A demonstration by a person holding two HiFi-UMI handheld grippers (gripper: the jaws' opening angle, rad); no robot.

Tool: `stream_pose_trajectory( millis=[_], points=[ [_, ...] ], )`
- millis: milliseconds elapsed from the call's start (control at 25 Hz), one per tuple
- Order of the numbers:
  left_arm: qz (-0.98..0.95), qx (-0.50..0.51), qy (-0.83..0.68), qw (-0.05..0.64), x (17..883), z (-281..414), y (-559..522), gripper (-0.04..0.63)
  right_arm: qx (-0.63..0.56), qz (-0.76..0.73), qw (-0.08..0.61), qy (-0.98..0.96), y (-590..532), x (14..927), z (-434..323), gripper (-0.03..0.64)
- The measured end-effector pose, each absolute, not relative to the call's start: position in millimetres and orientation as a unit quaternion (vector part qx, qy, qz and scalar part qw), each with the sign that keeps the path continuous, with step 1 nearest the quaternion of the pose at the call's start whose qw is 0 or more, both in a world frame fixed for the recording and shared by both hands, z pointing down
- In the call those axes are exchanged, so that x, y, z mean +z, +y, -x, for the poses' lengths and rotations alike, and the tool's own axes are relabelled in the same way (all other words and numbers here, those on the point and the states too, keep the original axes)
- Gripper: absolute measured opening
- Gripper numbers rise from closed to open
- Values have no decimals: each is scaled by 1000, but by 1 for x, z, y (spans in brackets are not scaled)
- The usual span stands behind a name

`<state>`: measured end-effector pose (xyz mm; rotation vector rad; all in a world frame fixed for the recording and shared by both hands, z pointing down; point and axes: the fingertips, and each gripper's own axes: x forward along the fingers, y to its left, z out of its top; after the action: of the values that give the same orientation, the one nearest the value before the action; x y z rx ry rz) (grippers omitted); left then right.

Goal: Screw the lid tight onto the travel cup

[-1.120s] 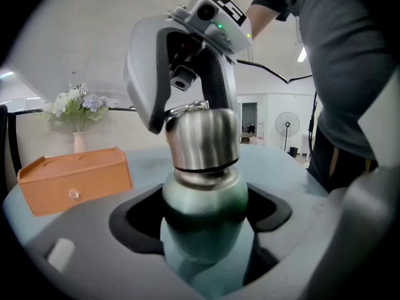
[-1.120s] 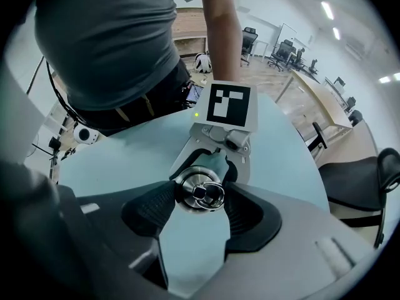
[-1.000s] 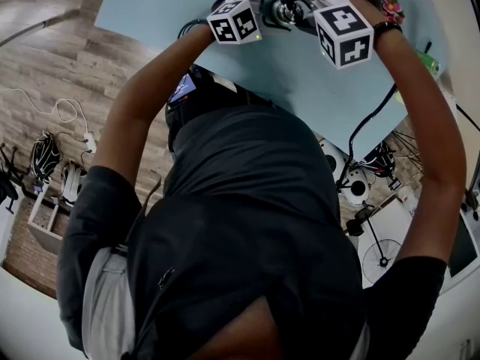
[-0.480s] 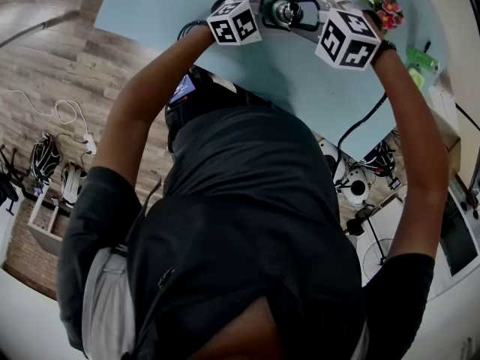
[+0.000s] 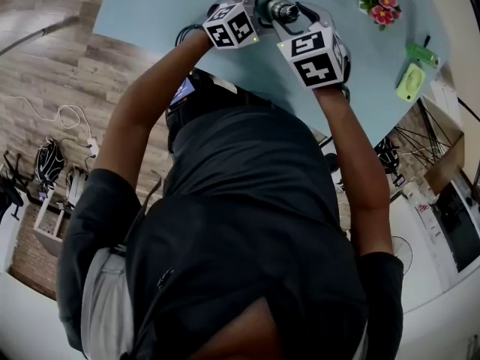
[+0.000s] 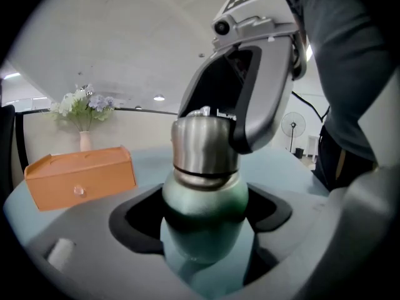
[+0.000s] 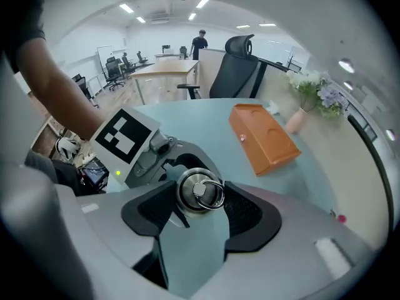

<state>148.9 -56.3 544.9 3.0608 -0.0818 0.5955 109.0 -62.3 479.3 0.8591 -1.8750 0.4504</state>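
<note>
The green travel cup (image 6: pixel 203 208) stands upright on the light blue table (image 5: pixel 165 6), and my left gripper (image 6: pixel 203 220) is shut on its body. A steel lid (image 6: pixel 203 145) with a ring on top sits on the cup's neck. My right gripper (image 7: pixel 200 200) comes down from above, its pads pressed to both sides of the lid (image 7: pixel 200 191). In the head view the lid (image 5: pixel 283 10) shows between the left gripper (image 5: pixel 259 13) and the right gripper (image 5: pixel 291 22). The cup's body is hidden there.
An orange box (image 7: pixel 262 136) and a vase of pale flowers (image 7: pixel 319 95) stand farther back on the table. In the head view a pink flower (image 5: pixel 382 7) and green items (image 5: pixel 410 81) lie at the table's right end. The table edge runs close to the person's body.
My right gripper has turned around the lid, and its marker cube has swung from the right side toward the person. The right arm has followed inward. The left gripper has stayed still.
</note>
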Motion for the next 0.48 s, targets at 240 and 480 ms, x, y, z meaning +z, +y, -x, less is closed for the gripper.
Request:
stream_pose_trajectory(
  millis=[240, 480],
  points=[
    [-981, 190, -24, 10, 544, -148, -55, 425, 178, -359, 490, -774, -63, 476, -108, 244],
    [-982, 189, -22, 10, 546, -152, -55, 425, 102, -230, 510, -822, -52, 465, -111, 258]
  ],
)
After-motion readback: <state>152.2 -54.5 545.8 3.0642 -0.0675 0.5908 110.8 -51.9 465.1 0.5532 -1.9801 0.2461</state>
